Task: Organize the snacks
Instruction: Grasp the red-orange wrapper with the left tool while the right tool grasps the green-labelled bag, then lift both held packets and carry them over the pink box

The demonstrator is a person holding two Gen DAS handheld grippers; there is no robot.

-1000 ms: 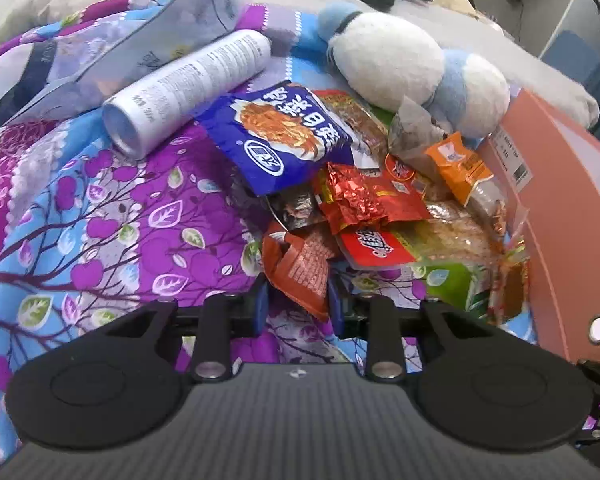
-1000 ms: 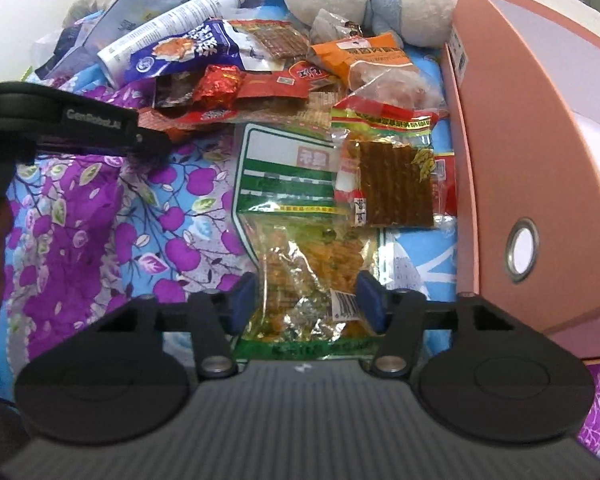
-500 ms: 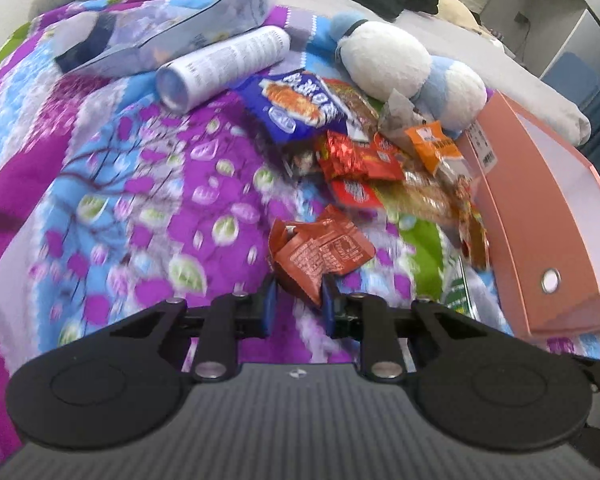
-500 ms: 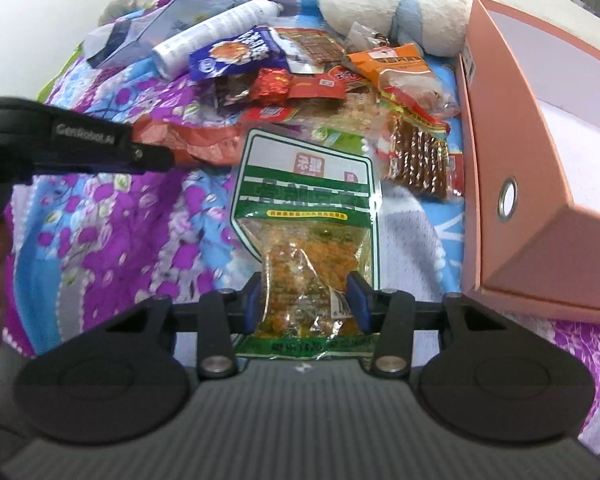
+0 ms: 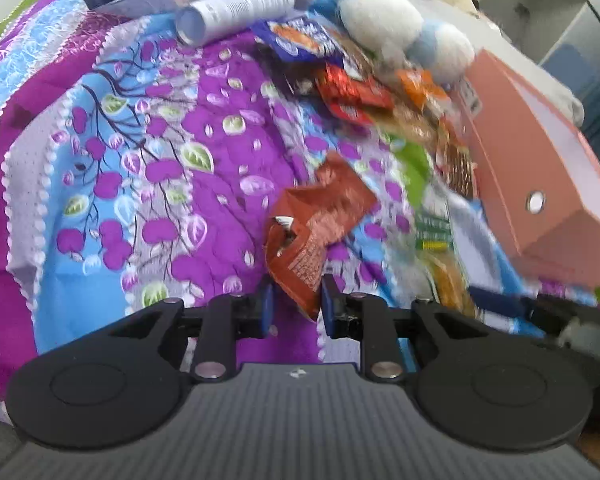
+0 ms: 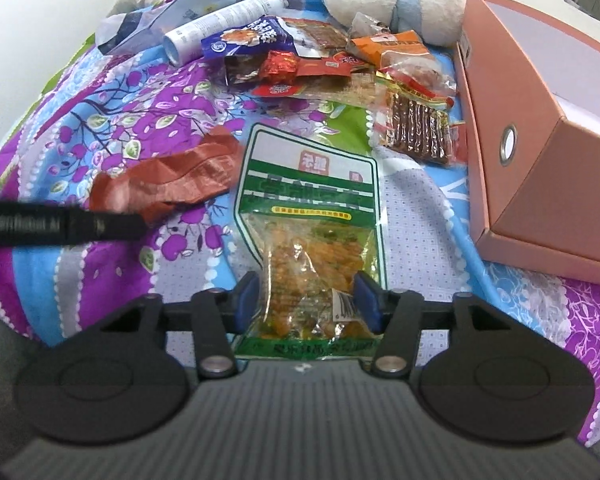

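Observation:
My left gripper [image 5: 296, 305] is shut on a crumpled red-brown snack packet [image 5: 320, 216] and holds it above the bedspread; the packet also shows in the right wrist view [image 6: 172, 180]. My right gripper [image 6: 307, 304] is shut on the bottom of a green-and-clear bag of orange snacks [image 6: 308, 216], lifted over the bed. A pile of snack packets [image 6: 320, 64] lies further back. A pink open box [image 6: 532, 92] stands to the right, also in the left wrist view [image 5: 540, 148].
A white tube [image 6: 220, 24], a grey-blue pouch [image 6: 180, 16] and a white-and-blue plush toy [image 6: 388, 0] lie at the back of the purple floral bedspread [image 5: 120, 160]. The left gripper's body [image 6: 56, 226] crosses the left of the right wrist view.
Both grippers have pulled back and up from the pile with their packets. The red-brown packet now hangs clear of the other snacks, and the green bag has lifted off them.

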